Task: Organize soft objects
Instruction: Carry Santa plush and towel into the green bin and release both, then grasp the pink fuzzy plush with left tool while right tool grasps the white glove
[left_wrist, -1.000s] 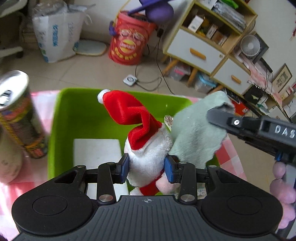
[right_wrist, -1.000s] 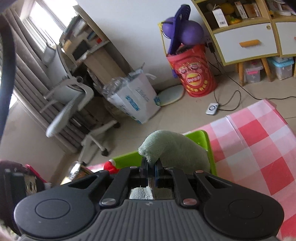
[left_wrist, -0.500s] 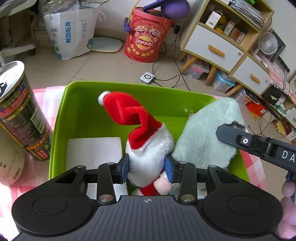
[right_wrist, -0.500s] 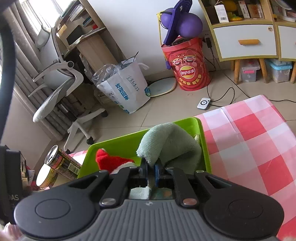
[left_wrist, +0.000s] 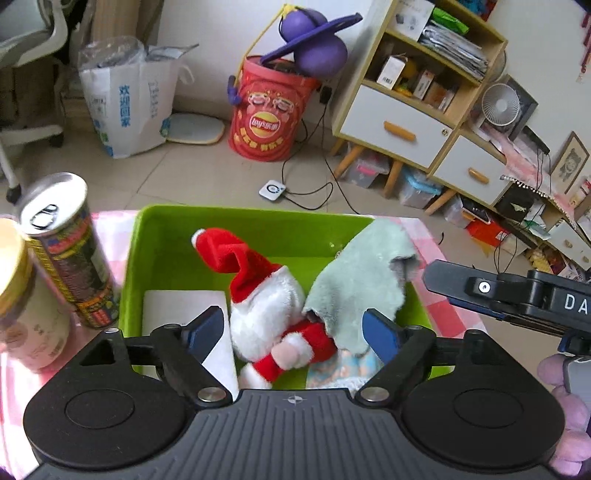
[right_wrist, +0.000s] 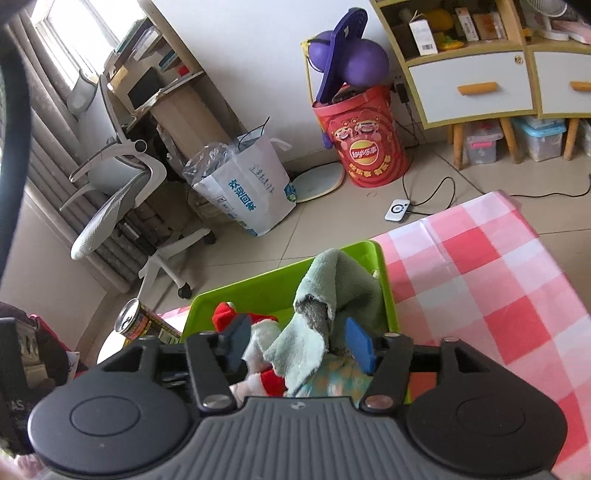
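Both the left gripper (left_wrist: 293, 328) and right gripper (right_wrist: 297, 345) stand spread and empty, with the Santa plush (left_wrist: 266, 314) and green cloth (left_wrist: 354, 280) lying between their fingers inside the green bin (left_wrist: 251, 225), so this placing looks done.

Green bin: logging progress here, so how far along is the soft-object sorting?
Done: the Santa plush and mint towel lie inside the green bin. In hand: nothing; both the left gripper and right gripper are open. Left: a pink plush sits outside.
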